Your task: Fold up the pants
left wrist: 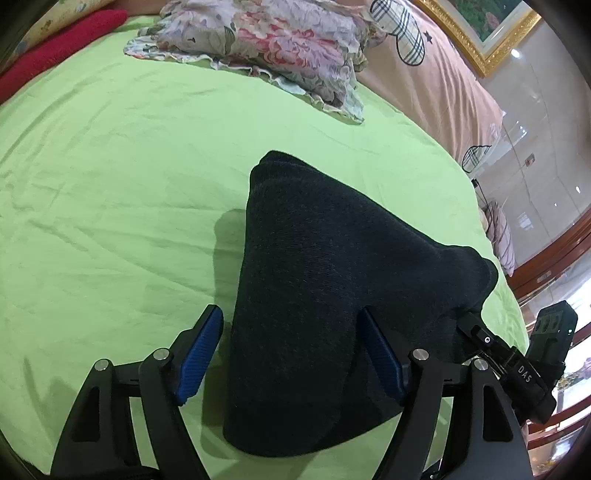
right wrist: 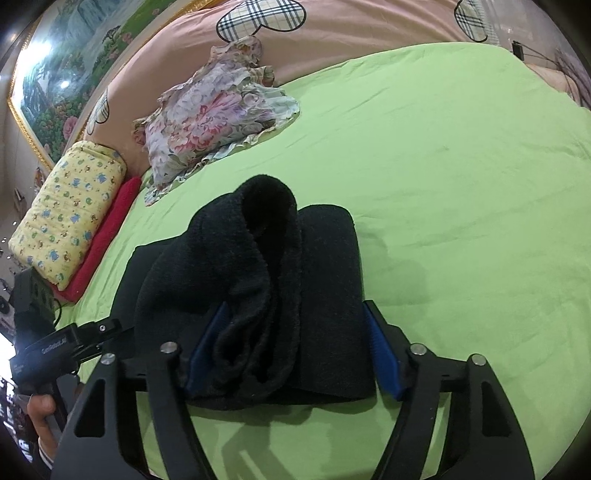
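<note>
The dark navy pants (left wrist: pixel 317 280) lie folded in a thick bundle on the green bedsheet (left wrist: pixel 110 184). My left gripper (left wrist: pixel 291 350) is open, its blue pads (left wrist: pixel 201 354) spread wide either side of the near end of the bundle. In the right wrist view the pants (right wrist: pixel 266 280) show a rolled, raised fold on top. My right gripper (right wrist: pixel 295 350) is open too, its pads (right wrist: pixel 382 358) straddling the bundle's near end. The right gripper also shows in the left wrist view (left wrist: pixel 509 365) at the bundle's right corner; the left gripper shows in the right wrist view (right wrist: pixel 66 343).
A floral pillow (left wrist: pixel 273 51) lies at the far side of the bed, with a red cloth (left wrist: pixel 55 48) and a yellow patterned pillow (right wrist: pixel 70 214) nearby. A pink quilt with plaid hearts (right wrist: pixel 332 22) lies behind. The bed edge (left wrist: pixel 491 236) runs to the right.
</note>
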Demonstrator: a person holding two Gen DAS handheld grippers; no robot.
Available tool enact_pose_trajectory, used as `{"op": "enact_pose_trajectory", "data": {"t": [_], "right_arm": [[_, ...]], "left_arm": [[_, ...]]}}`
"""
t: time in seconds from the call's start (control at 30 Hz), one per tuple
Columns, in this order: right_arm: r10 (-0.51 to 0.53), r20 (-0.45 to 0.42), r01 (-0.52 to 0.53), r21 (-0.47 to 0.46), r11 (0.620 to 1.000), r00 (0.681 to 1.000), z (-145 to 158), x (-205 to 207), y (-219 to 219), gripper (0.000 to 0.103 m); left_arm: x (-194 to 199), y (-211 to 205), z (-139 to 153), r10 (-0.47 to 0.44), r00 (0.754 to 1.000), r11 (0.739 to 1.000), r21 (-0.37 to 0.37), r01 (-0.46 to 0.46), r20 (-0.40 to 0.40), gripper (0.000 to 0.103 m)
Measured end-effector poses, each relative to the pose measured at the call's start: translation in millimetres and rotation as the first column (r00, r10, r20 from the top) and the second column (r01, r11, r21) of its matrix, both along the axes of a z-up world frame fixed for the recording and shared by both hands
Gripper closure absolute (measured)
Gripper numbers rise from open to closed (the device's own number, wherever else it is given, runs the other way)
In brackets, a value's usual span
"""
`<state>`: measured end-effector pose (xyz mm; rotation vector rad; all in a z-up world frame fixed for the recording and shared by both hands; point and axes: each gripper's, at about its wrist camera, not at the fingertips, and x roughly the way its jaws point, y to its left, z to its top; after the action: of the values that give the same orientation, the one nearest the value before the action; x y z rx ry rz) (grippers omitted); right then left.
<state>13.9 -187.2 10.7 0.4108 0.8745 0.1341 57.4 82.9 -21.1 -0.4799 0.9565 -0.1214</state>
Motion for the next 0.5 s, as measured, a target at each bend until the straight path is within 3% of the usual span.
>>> {"op": "enact_pose_trajectory", "data": {"t": [0.23,0.5], "right_arm": [[-0.006,-0.005,0.007,0.167,0.986,1.0,-10.8,-0.8,-26.6,0.046],[-0.003,-0.003,0.004,0.246,0.969,1.0,-15.7,-1.0,-35.2,0.048]], "left_arm": [[12.0,-7.8,-1.9,-0.018,1.0,1.0,0.002,0.018,-0.01,0.024],[29.0,-19.7,-6.6,-0.048,0.999,0.998,0.034,0.048,-0.014,0.024]]}}
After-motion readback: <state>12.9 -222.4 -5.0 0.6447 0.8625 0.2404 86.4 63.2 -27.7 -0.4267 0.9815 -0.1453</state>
